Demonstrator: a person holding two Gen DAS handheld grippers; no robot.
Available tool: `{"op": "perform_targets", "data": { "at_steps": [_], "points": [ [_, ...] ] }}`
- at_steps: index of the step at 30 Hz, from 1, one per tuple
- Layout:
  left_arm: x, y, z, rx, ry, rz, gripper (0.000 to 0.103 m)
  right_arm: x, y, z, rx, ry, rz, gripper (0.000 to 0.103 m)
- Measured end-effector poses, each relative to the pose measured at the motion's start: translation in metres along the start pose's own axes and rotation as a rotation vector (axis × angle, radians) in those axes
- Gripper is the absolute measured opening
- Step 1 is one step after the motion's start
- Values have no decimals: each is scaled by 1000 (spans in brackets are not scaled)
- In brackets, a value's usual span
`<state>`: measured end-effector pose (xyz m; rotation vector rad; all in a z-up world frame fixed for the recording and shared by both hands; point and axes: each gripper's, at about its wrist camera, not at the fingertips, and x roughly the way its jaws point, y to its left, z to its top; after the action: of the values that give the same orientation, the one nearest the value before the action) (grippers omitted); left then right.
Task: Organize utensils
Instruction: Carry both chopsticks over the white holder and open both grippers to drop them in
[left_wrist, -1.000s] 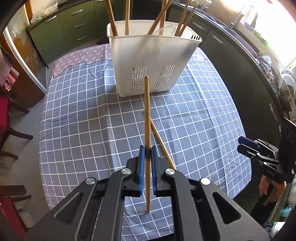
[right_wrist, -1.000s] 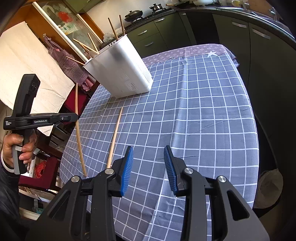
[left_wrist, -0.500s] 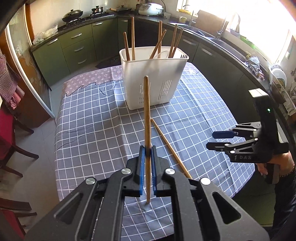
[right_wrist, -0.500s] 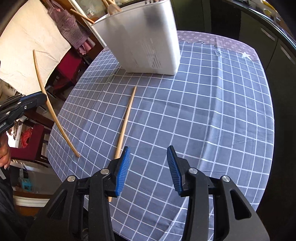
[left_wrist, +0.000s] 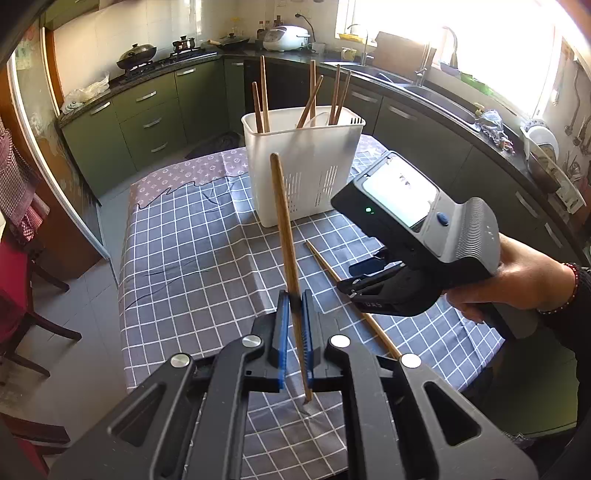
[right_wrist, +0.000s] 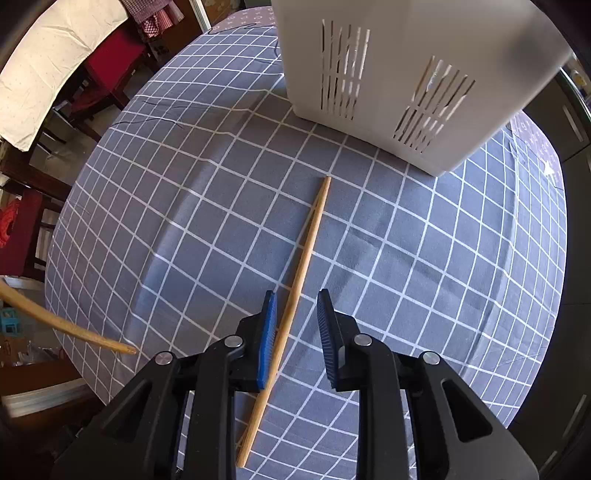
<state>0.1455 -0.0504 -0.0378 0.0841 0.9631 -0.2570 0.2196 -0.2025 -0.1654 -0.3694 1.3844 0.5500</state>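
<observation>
Grey checked tablecloth (right_wrist: 207, 206) is carrying one loose wooden chopstick (right_wrist: 303, 258), its long axis running from 12 to 6 o'clock between the right gripper (right_wrist: 295, 325), whose jaws have just been closing yet are touching nothing. Left gripper (left_wrist: 294, 332) is clamping a second wooden chopstick (left_wrist: 284, 229), pointing toward the white slotted plastic holder (left_wrist: 306, 173) at 12 o'clock.

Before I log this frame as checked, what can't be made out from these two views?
- Left wrist view: the lying chopstick is partly hidden behind the right claw.
- Left wrist view: the white holder wall hides the lower ends of the chopsticks standing in it.
- Right wrist view: the holder's top is cut off by the frame edge.
- Right wrist view: the held chopstick runs out at the left edge; the left claw gripping it is unseen.
</observation>
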Motion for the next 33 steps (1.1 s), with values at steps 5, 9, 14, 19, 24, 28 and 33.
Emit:
{"op": "perform_targets", "data": {
  "at_steps": [5,9,14,19,24,28,33],
  "points": [
    [-2,1,-3,14,-12,0,7,12,9,11,-10,39,-38,19],
    [-4,0,-5,21,-16,-3,7,18,8,18,2,52,-27,12],
    [-5,-3,-5,35,-21,5,7,15,-3,16,21,31,12,7],
    [-5,-5,-6,50,-26,14,7,-32,-25,-6,41,-105,53,7],
    [-6,-8,-8,55,-32,21,7,-97,-39,-47,65,-306,89,7],
    [-8,-9,-10,61,-36,23,7,-133,-41,-87,91,-435,87,7],
    [-10,-15,-12,83,-47,30,7,-162,-50,-137,123,-544,79,7]
  ]
}}
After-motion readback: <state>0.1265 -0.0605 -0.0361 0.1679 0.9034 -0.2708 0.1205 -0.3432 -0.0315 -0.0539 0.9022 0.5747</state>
